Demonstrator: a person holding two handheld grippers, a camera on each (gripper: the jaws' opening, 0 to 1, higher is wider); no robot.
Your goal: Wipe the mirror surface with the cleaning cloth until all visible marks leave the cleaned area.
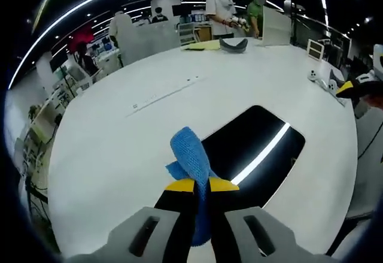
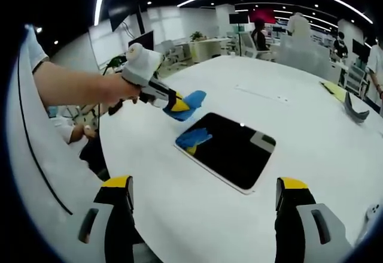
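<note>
Left gripper (image 1: 200,185) clamps blue cloth (image 1: 190,155) above mirror's (image 2: 230,147) near-left corner. Bare white table (image 2: 311,125) all around. Right gripper (image 2: 203,194) jaws wide apart.

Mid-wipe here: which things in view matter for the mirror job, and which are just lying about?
Job:
mirror
blue cleaning cloth, clamped in the left gripper
right gripper, jaws open, nothing between them

Lying about:
dark curved object
yellow sheet
white upright board

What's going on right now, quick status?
Left gripper shut on blue cloth, held above mirror. Right gripper open, holding nothing. Nothing lies between cloth and mirror.
</note>
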